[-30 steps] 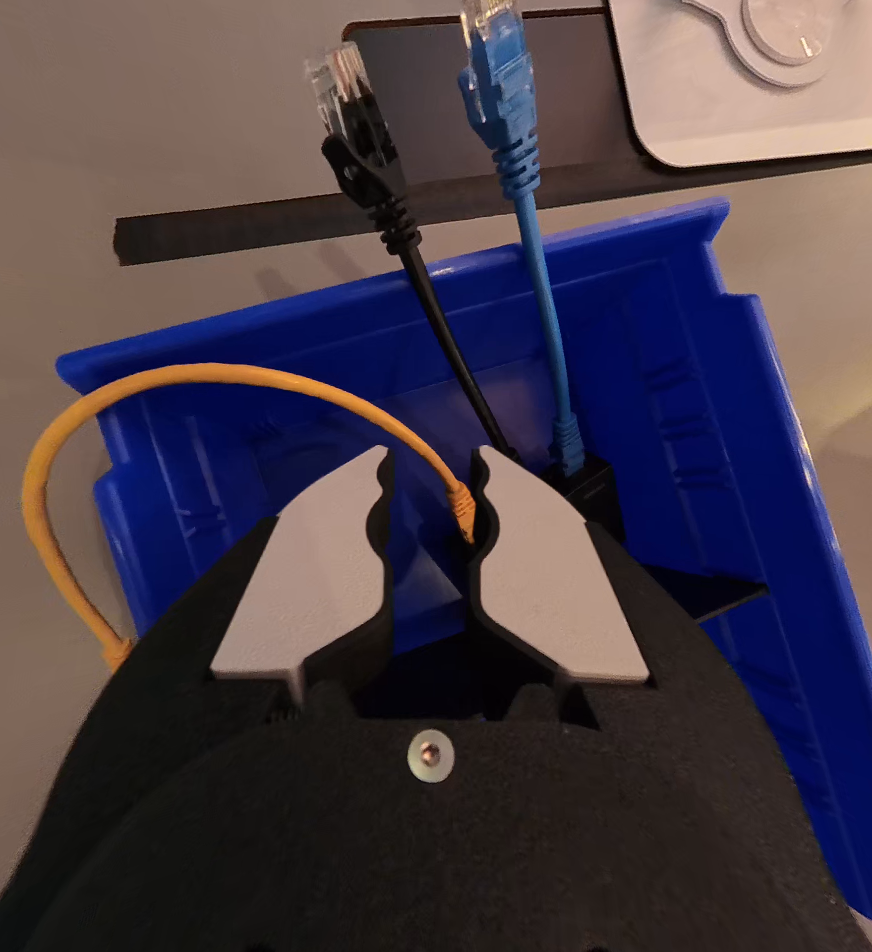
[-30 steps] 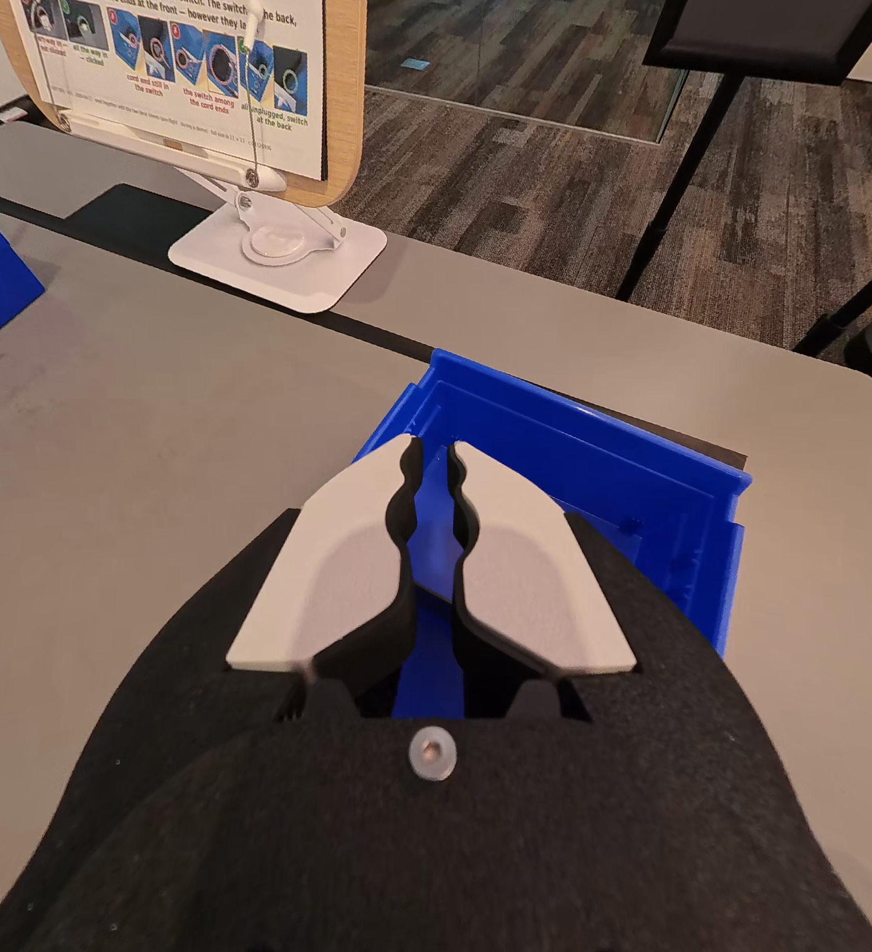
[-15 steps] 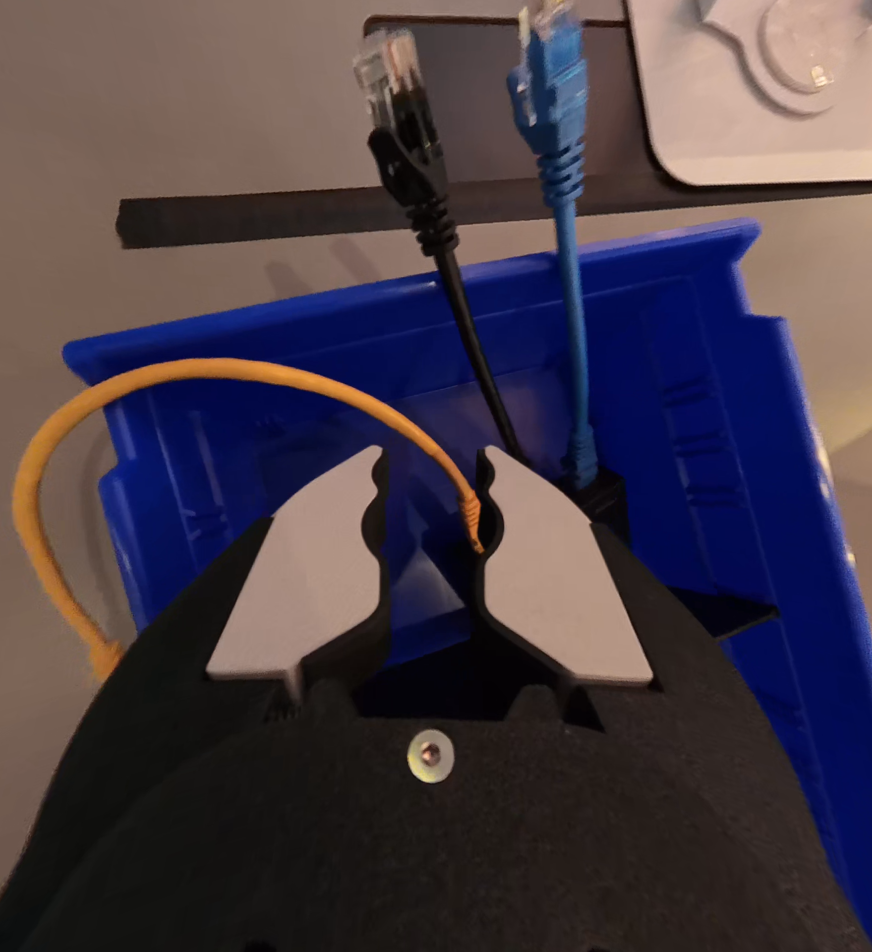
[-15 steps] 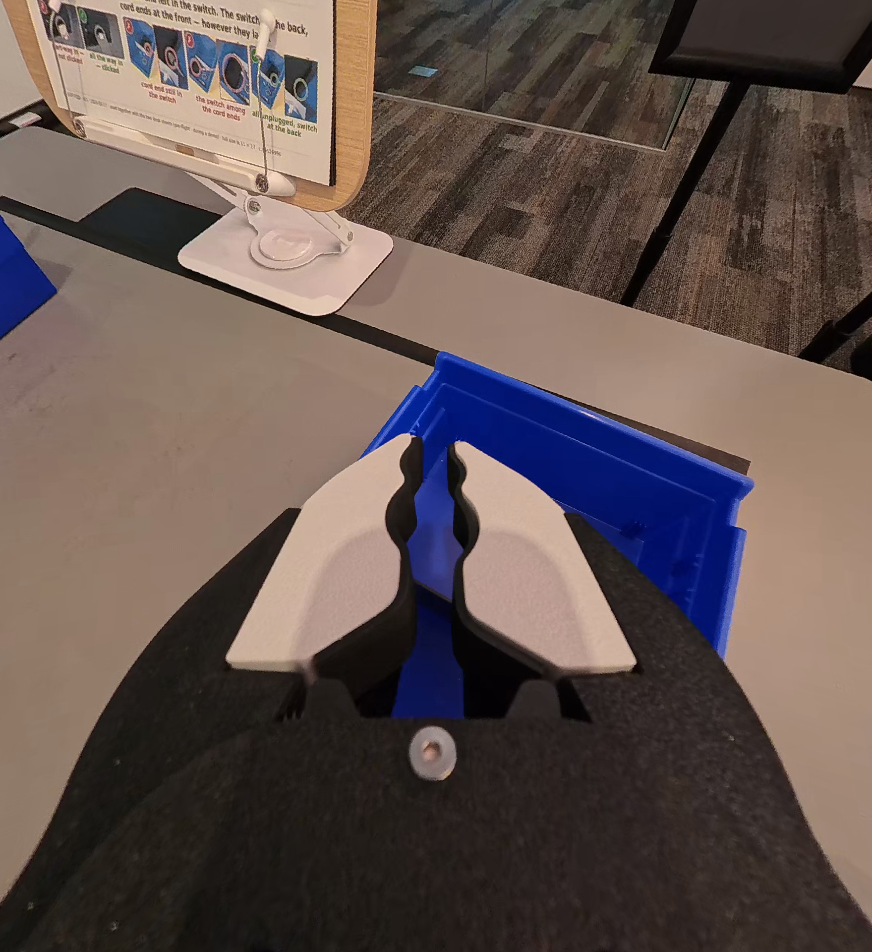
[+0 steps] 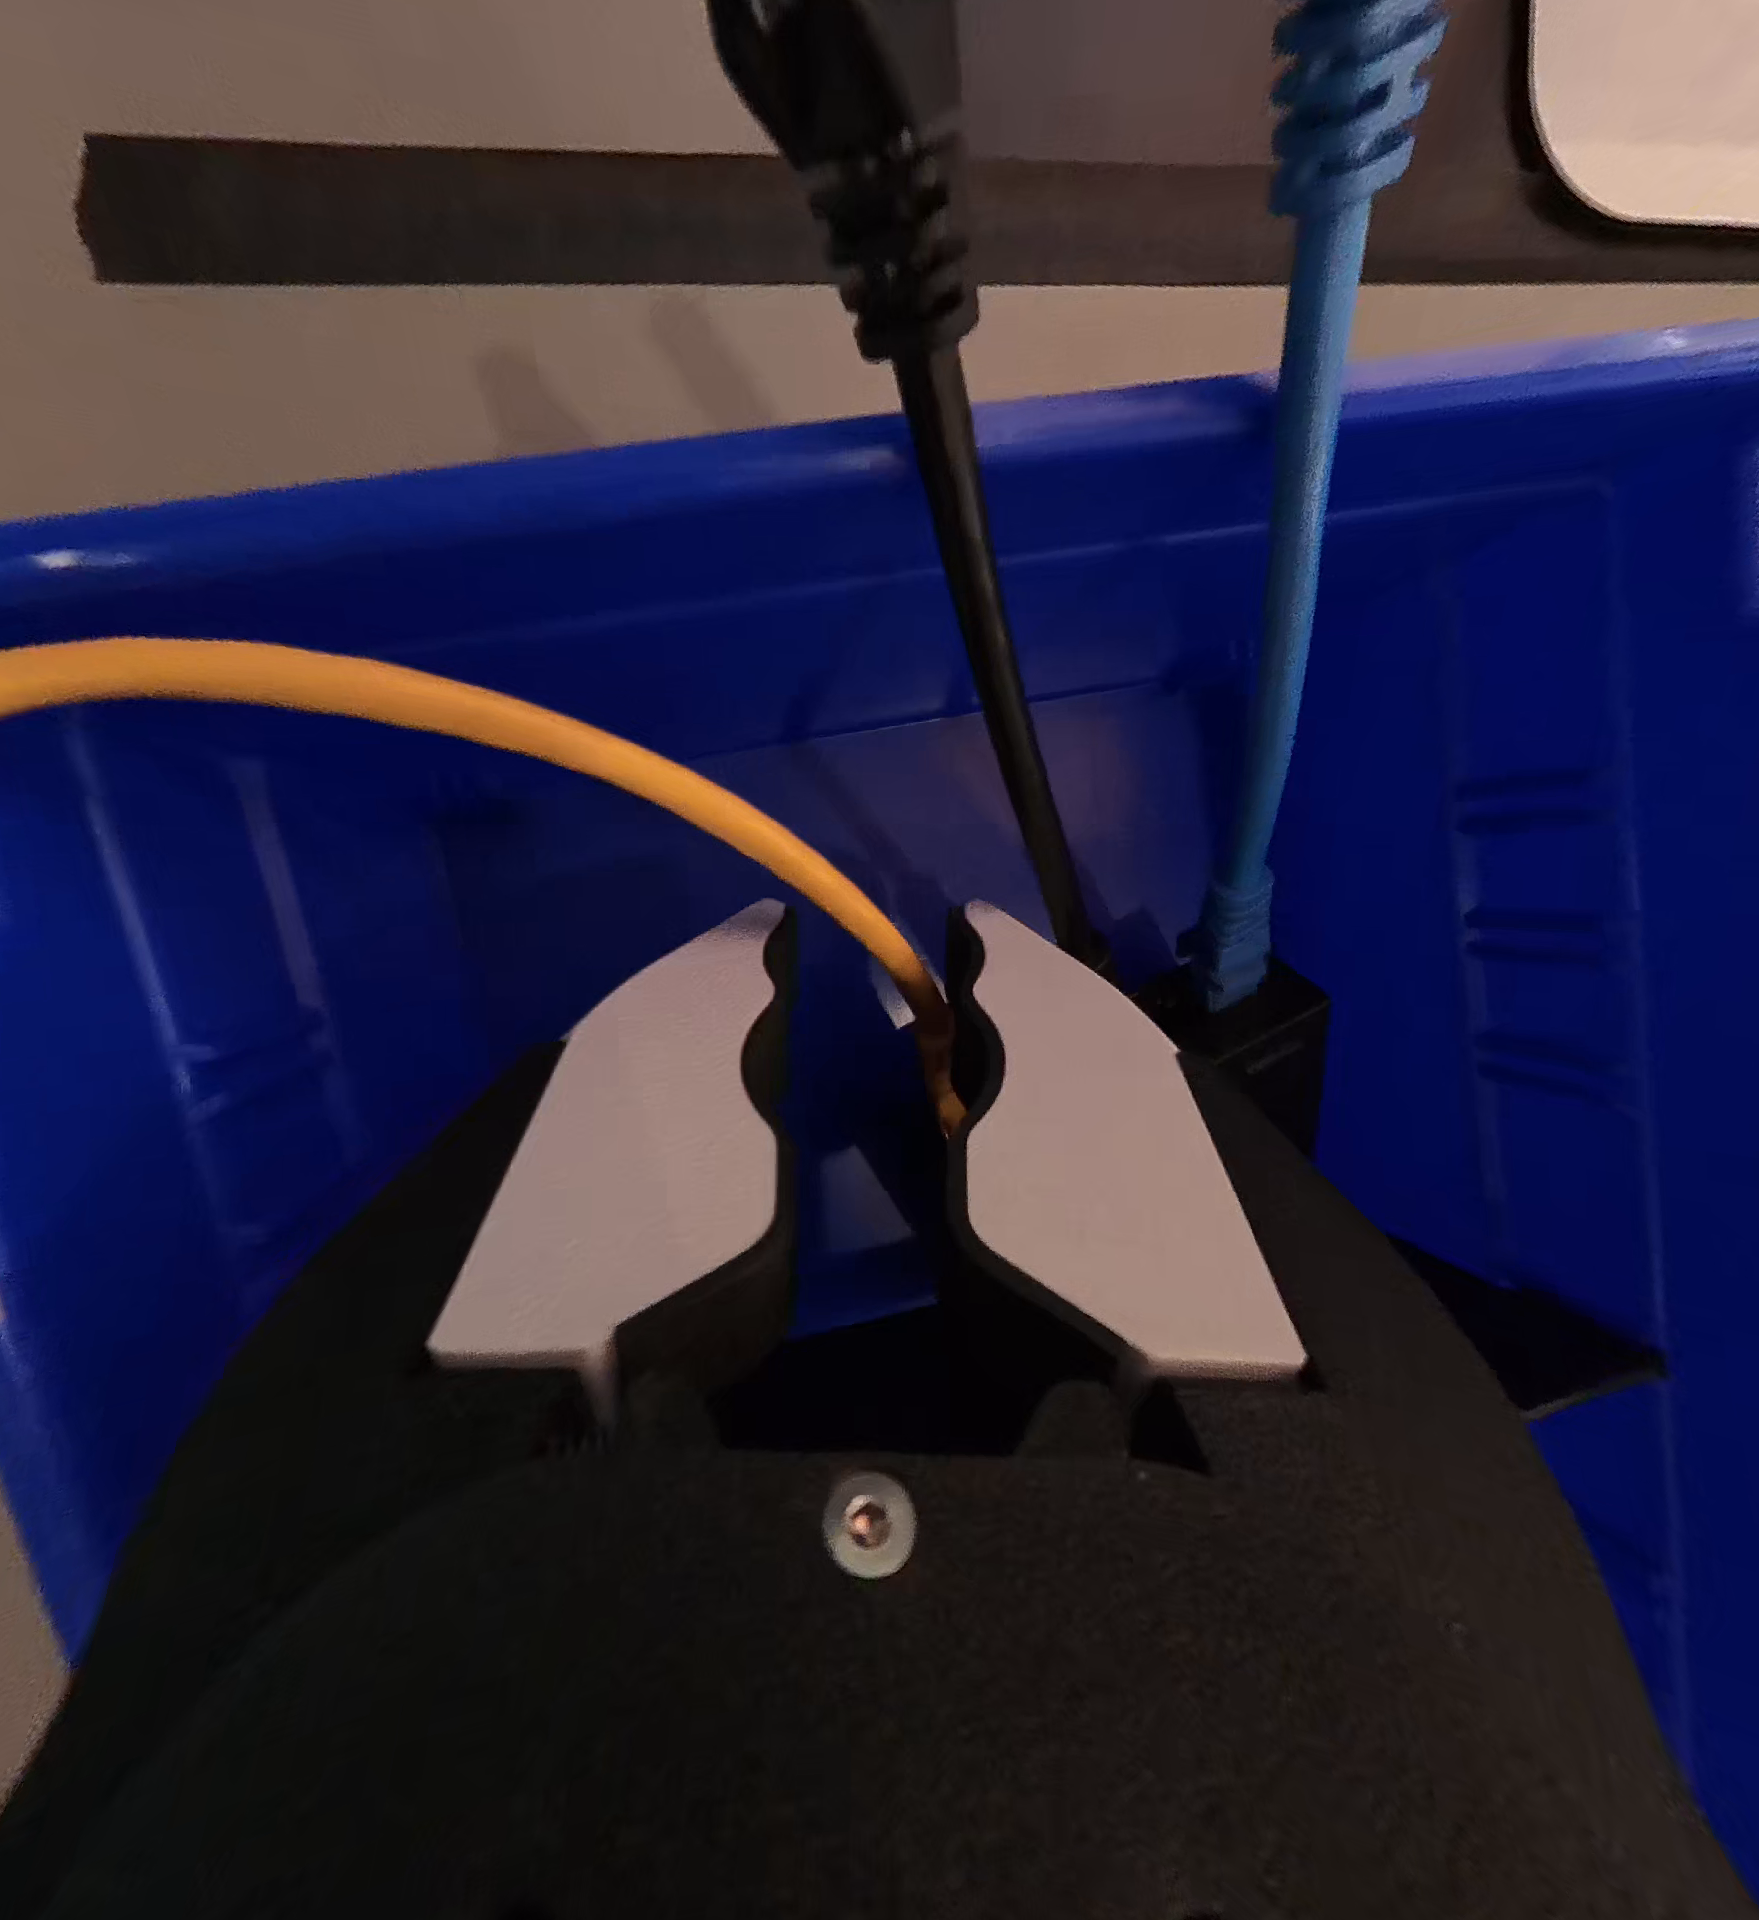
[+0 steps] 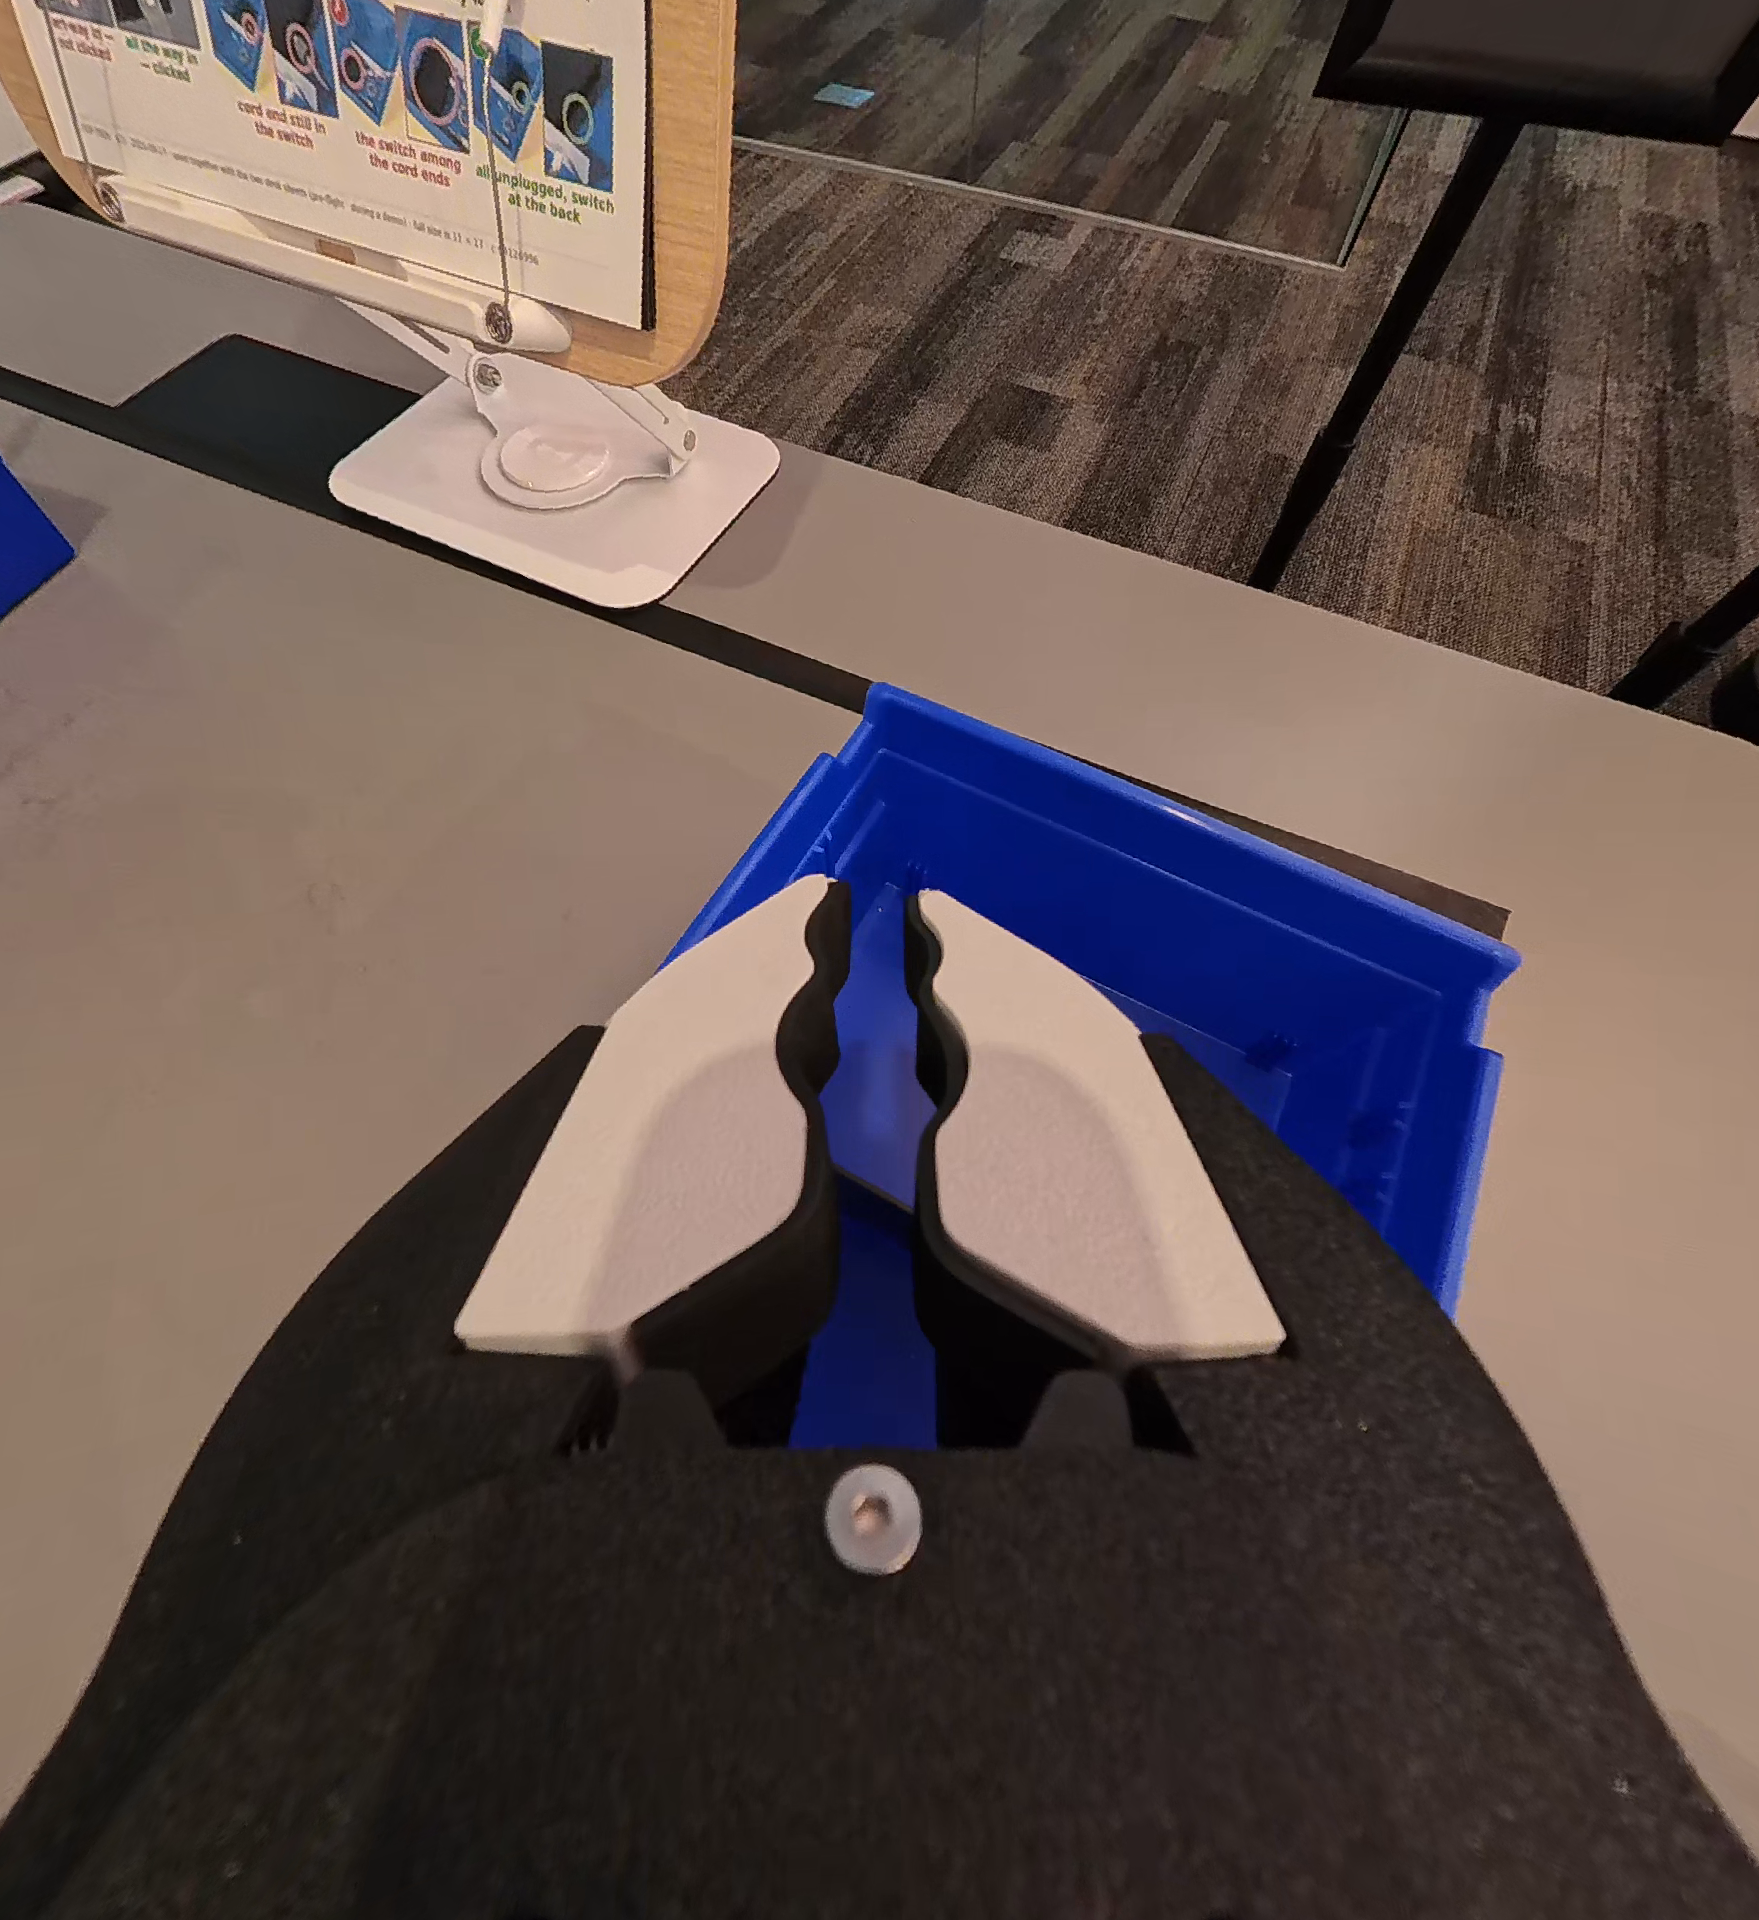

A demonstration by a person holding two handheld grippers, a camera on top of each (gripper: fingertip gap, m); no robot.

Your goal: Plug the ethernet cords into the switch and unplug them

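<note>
In the left wrist view, the left gripper [image 5: 867, 920] points into a glossy blue plastic bin [image 5: 542, 540] with ribbed, moulded walls. Its jaws stand parted, grey-faced with wavy black inner edges. A smooth orange cord [image 5: 501, 717] arcs in from the left and runs down against the inner edge of the right finger [image 5: 1093, 1164]; nothing is pinched, since the other finger stays clear of it. Just right of that finger a black boxy switch [image 5: 1259, 1039] sits inside the bin. A blue cord [image 5: 1301, 540] rises straight from its top, plugged in. A black cord [image 5: 979, 582] drops beside it, though its lower end is hidden behind the finger. Both upper ends carry ribbed strain-relief boots. Compared with half a second ago, the bin and cords fill much more of the picture and the clear plug tips are cut off at the top edge; the gap between the fingers looks a little narrower.

In the right wrist view, the right gripper [image 6: 870, 888] hovers over a second blue bin [image 6: 1218, 862] on the matte grey table [image 6: 283, 883]. Its jaws are slightly apart and hold nothing. Beyond stands a wood-backed instruction sheet [image 6: 355, 135] on a white stand [image 6: 563, 509], printed with small photos and coloured captions. This scene is nearly unchanged, with the stand shifted slightly rightward.
</note>
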